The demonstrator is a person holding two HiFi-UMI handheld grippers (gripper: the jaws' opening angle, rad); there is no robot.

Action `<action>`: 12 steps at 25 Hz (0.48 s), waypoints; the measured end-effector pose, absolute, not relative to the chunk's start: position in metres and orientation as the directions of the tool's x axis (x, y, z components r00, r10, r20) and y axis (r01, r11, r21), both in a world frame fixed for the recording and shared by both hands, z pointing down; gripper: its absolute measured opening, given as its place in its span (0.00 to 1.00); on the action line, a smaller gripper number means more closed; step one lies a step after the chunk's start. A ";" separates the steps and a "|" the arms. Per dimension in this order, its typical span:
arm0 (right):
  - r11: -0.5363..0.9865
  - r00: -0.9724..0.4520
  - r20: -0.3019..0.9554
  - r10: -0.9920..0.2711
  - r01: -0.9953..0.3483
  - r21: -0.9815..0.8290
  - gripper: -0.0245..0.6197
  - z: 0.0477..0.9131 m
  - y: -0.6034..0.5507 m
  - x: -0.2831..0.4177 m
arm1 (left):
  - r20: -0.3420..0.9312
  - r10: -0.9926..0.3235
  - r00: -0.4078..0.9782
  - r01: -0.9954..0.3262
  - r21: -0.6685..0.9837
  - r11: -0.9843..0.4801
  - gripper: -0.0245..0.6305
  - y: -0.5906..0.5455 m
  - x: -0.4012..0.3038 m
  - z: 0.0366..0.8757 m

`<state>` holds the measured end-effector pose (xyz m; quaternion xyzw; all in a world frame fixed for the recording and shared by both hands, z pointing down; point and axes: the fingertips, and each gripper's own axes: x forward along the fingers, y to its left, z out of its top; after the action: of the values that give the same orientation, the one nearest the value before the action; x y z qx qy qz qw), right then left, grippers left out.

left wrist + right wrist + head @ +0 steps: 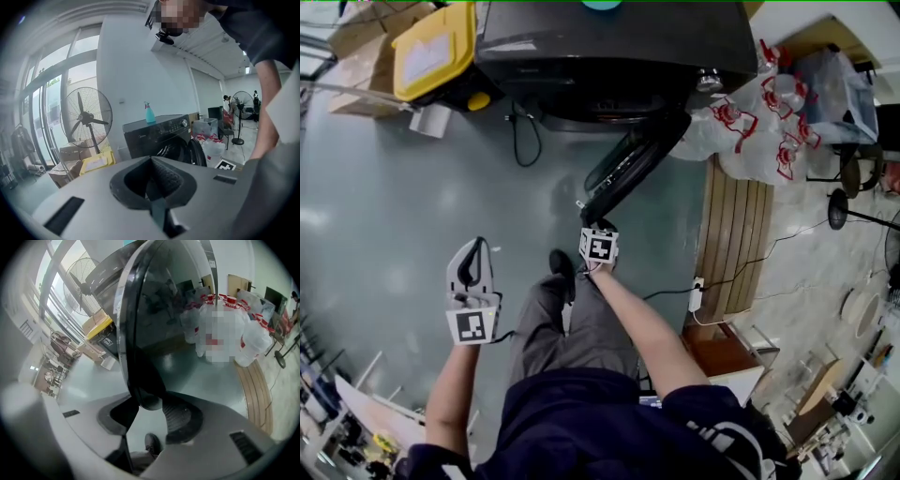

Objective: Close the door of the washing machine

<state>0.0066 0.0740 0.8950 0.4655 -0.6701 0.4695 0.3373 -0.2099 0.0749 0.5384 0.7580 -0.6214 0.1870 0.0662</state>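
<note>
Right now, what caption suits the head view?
Right gripper straddles the washing machine's open door; left gripper hangs shut.

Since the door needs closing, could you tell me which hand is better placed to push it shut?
Right. The right claw sits at the edge of the open door, rim between its jaws; the left claw hangs well away from it.

A wooden pallet [736,244] has plastic bags [759,122] at its far end, a power strip [696,293] beside its near left edge, and a yellow-lidded bin [436,52] well left.
</note>
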 end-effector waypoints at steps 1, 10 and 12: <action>0.125 -0.339 0.890 -0.305 -0.941 -0.316 0.31 0.895 0.072 0.004 | 0.367 -0.918 0.152 -0.968 -0.132 -0.213 0.07 0.074 -0.213 0.538; 0.046 -0.310 0.894 -0.323 -0.949 -0.313 0.31 0.893 0.041 -0.040 | 0.376 -0.906 0.194 -0.953 -0.146 -0.265 0.07 0.054 -0.264 0.550; 0.020 -0.303 0.891 -0.338 -0.949 -0.315 0.31 0.893 0.027 -0.053 | 0.385 -0.897 0.219 -0.946 -0.142 -0.292 0.07 0.043 -0.281 0.556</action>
<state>-0.0534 0.0266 0.8932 0.5009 -0.6421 0.4890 0.3125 -0.2808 0.0432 0.5565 0.7782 -0.5919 0.2008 0.0613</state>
